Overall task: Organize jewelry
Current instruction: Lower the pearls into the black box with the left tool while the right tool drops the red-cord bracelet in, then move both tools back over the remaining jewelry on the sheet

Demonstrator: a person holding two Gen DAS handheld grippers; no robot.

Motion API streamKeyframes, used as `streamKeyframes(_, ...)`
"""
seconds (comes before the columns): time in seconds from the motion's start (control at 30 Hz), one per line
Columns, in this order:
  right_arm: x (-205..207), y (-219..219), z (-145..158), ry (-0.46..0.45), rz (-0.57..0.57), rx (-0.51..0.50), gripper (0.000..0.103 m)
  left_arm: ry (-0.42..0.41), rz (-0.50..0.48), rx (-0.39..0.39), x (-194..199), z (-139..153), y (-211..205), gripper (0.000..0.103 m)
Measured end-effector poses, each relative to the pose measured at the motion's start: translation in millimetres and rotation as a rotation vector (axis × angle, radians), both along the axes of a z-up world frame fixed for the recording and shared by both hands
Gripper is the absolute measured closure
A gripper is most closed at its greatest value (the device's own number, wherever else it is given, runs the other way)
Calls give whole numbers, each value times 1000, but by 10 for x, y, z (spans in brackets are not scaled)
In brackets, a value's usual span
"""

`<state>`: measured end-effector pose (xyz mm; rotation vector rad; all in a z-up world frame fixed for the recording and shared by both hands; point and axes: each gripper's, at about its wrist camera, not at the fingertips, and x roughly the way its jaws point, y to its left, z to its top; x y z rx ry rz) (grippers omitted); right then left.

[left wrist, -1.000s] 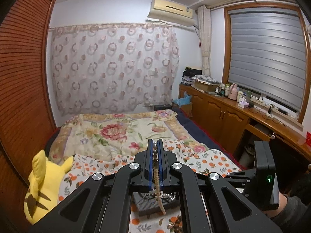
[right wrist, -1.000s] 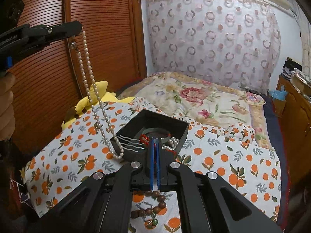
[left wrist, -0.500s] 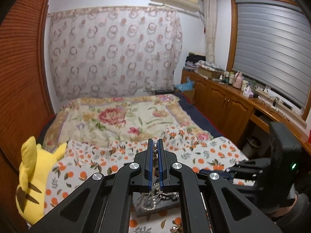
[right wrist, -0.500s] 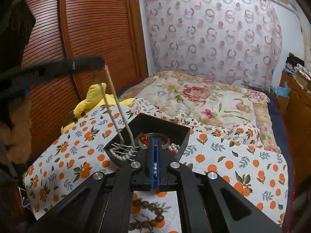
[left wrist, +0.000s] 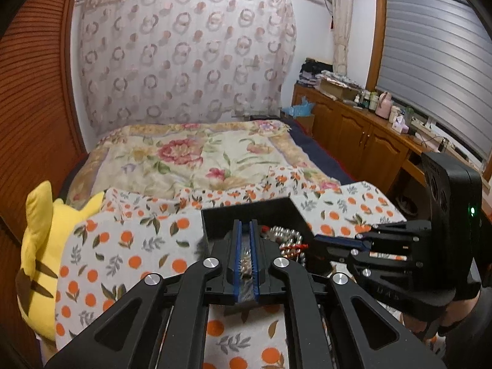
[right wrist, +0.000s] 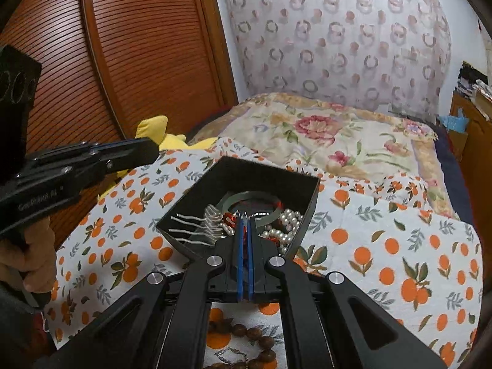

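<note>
A black jewelry box (right wrist: 270,181) sits on an orange-print cloth (right wrist: 384,246) on the bed. A white pearl necklace (right wrist: 286,224), silver chains (right wrist: 196,230) and red beads lie in it. My left gripper (left wrist: 245,230) hangs over the box's near-left side (left wrist: 246,215), jaws slightly apart with a blurred necklace strand (left wrist: 246,261) between the pads. It shows in the right wrist view (right wrist: 144,150) left of the box, nothing hanging below it. My right gripper (right wrist: 245,218) is shut and empty at the box's near rim. It appears in the left wrist view (left wrist: 326,240).
A brown wooden bead bracelet (right wrist: 246,338) and a thin chain (right wrist: 230,356) lie on the cloth in front of the box. A yellow plush toy (left wrist: 40,246) sits at the left. A wooden wardrobe (right wrist: 123,61) is at the left, cabinets (left wrist: 353,141) at the right.
My left gripper has come down toward the box with the pearl necklace. The strand that hung from it now lies piled in the box, and the jaws have parted slightly.
</note>
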<state>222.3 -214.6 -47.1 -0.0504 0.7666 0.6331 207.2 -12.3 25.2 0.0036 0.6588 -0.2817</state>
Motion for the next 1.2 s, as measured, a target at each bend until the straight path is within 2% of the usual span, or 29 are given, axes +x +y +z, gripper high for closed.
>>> streamKeyframes(0.07, 7, 5, -18, 8, 0, 3, 99, 7, 5, -1, -53, -56, 35, 78)
streamKeyframes(0.3, -49, 11, 21, -8, -1, -12, 98, 32, 14, 2, -333, -300, 158, 59)
streamKeyframes(0.37, -72, 2, 44, -16, -2, -21, 98, 40, 12, 3, -391, -367, 179, 47)
streamKeyframes(0.43, -138, -15, 80, -31, 3, -25, 98, 45, 8, 8, -448, -430, 196, 43)
streamKeyframes(0.57, -328, -62, 100, -55, 19, -31, 95, 55, 9, 15, -556, -551, 219, 25)
streamKeyframes(0.67, -522, -110, 52, -60, 32, -41, 82, 71, 8, 32, -611, -636, 201, 18)
streamKeyframes(0.73, -629, -145, 7, -58, 40, -42, 80, 81, 6, 39, -639, -681, 194, 16)
streamKeyframes(0.87, -825, -228, -115, -44, 30, -66, 79, 110, -16, 41, -696, -766, 161, 12)
streamKeyframes(1.2, -1048, -460, -458, 25, 11, -152, 79, 186, -68, 121, -718, -1026, 9, 11)
